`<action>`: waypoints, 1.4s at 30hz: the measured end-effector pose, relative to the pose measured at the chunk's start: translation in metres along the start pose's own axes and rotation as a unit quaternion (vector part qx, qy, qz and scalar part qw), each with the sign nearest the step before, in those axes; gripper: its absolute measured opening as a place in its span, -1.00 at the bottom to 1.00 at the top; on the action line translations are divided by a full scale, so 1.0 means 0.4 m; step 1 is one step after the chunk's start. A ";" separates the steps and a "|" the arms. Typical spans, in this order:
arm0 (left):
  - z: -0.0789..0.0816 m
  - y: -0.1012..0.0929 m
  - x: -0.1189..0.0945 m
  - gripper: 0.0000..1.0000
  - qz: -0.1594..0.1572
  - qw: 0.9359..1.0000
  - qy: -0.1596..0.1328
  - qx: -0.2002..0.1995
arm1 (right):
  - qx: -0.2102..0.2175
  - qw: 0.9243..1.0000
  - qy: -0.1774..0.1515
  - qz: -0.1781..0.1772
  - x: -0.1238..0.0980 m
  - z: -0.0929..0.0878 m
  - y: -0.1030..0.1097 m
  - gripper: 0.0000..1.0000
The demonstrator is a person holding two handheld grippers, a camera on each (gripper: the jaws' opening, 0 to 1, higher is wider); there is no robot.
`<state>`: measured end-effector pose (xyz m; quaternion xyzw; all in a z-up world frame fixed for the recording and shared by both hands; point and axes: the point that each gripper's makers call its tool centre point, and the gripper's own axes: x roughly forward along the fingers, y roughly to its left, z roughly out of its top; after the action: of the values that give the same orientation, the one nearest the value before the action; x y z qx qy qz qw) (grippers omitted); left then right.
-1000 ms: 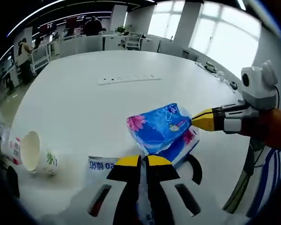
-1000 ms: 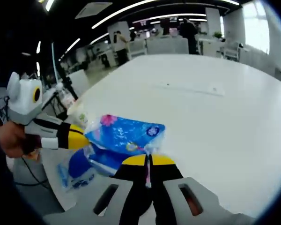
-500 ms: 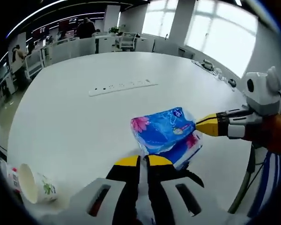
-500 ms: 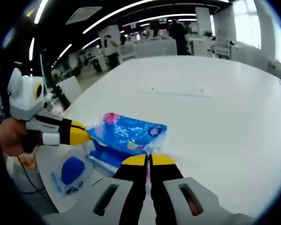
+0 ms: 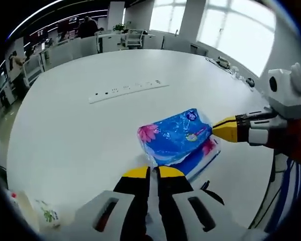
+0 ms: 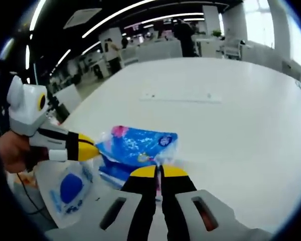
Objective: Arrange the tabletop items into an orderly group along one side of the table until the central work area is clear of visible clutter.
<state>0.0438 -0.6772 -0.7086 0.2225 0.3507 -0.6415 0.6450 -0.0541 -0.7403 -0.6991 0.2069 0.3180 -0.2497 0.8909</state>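
On the big white table (image 5: 65, 130), going left to right in my left gripper view, a paper cup (image 5: 42, 216) lies on its side down at 8 o'clock, near the edge. A long white power strip (image 5: 128, 90) sits farther out at 12 o'clock, well apart from everything else. Low at 6 o'clock my left claw (image 5: 150, 173) has its two yellow tips pressed almost together, pinching the clear end of the blue tissue pack (image 5: 173, 135). That pack is blue with a pink flower, and it sits just past my tips, toward 1 o'clock. A second blue pack (image 5: 200, 158) lies under it, touching it. At 3 o'clock my right claw (image 5: 221, 128) comes in with its yellow tip touching the other end of the top pack.

In my right gripper view, a hand (image 6: 12, 150) at 9 o'clock holds the left claw (image 6: 88, 149), whose yellow tip touches the blue tissue pack (image 6: 138, 145). Below it at 8 o'clock lies a flat clear bag with a blue dot (image 6: 67, 191). At 6 o'clock my right claw (image 6: 159, 171) is nearly shut, nipping the pack's edge. The power strip (image 6: 180, 96) lies far off at 12 o'clock on the table (image 6: 251, 135).
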 end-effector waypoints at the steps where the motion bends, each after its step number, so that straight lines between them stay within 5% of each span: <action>1: -0.003 0.001 0.002 -0.96 0.001 1.000 0.003 0.001 | 0.001 1.000 0.002 0.000 0.000 -0.006 0.000 -1.00; 33: -0.078 -0.004 0.049 -0.83 -0.017 0.998 0.054 -0.015 | 0.047 0.999 0.012 -0.008 0.034 -0.077 -0.029 -0.97; 42: -0.073 -0.003 0.059 -0.95 -0.014 0.998 0.051 -0.015 | 0.053 0.999 0.006 -0.005 0.043 -0.066 -0.029 -0.94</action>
<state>0.0363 -0.6718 -0.7450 0.2401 0.3957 -0.6331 0.6204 -0.0614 -0.7409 -0.7316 0.2536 0.3105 -0.2689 0.8758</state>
